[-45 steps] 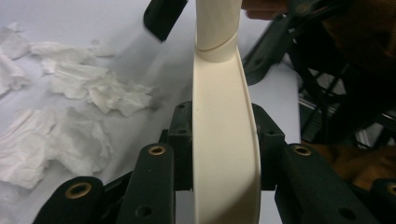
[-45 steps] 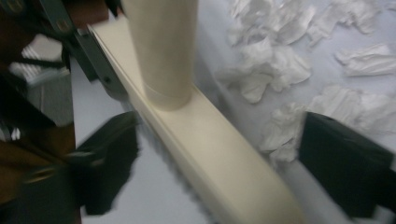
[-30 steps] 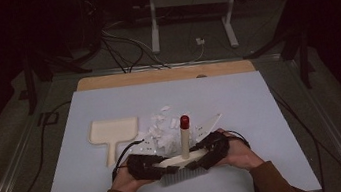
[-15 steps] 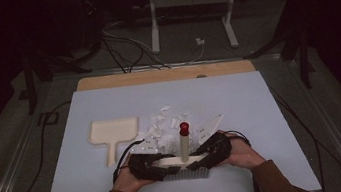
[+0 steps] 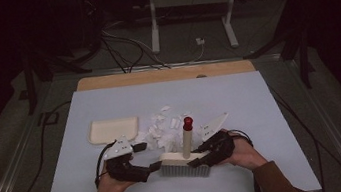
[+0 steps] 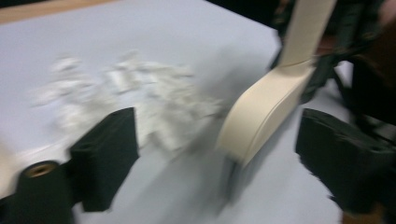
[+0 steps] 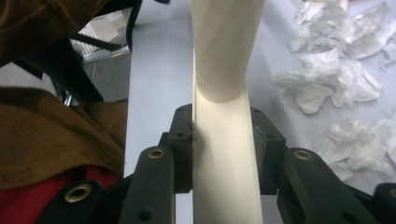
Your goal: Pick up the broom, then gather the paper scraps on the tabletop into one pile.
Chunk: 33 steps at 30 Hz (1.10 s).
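The right gripper (image 5: 202, 158) pinches the smooth cream brush (image 5: 184, 162); the left gripper (image 5: 150, 167) has just been opening, jaws wide and empty. Crumpled white paper scraps (image 5: 160, 130) lie at 12 o'clock.

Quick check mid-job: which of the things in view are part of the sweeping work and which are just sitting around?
In the job: brush, clamped by the right gripper; left gripper, jaws just opened off it; paper scraps; dustpan.

Lying about: cables, metal stand behind the table.

Cream hand brush (image 5: 183, 160) with upright red-tipped handle, bristles on the table, beside scattered white paper scraps (image 5: 160, 130)
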{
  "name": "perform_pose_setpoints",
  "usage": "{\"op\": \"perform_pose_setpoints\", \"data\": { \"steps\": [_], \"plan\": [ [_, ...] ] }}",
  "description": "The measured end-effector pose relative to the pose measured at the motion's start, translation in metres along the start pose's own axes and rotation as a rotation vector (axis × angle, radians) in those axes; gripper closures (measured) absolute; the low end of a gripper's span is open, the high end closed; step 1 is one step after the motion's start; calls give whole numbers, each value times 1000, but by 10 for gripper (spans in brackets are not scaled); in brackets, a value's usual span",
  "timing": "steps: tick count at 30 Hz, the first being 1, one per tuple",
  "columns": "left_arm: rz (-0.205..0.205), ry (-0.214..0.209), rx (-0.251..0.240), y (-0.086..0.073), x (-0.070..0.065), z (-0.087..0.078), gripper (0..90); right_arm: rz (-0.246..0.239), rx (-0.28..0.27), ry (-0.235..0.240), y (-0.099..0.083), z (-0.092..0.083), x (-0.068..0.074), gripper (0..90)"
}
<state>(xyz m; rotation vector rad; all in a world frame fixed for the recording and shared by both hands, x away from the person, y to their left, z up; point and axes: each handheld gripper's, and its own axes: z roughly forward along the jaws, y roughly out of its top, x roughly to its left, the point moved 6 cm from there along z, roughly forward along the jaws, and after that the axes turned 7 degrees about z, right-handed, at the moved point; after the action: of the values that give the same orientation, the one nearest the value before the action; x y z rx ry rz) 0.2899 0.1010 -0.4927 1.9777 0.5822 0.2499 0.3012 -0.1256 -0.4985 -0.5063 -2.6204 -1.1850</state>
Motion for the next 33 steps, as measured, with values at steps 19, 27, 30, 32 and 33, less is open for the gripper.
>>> {"op": "perform_pose_setpoints", "data": {
  "steps": [19, 27, 30, 32, 33],
  "plan": [
    [-104, 453, -67, -34, 45, -67, 6, 186, -219, -62, 17, -21, -10, 675],
    [-154, 482, -92, -44, 51, -72, 6, 241, -310, -108, 26, -26, -16, 675],
    [-161, 489, -100, -45, 53, -74, 6, 258, -338, -124, 29, -25, -17, 675],
    [-166, 496, -104, -46, 53, -75, 6, 276, -356, -132, 32, -25, -17, 675],
    [-167, 499, -104, -47, 53, -76, 6, 286, -363, -136, 33, -24, -18, 675]
  ]
}}
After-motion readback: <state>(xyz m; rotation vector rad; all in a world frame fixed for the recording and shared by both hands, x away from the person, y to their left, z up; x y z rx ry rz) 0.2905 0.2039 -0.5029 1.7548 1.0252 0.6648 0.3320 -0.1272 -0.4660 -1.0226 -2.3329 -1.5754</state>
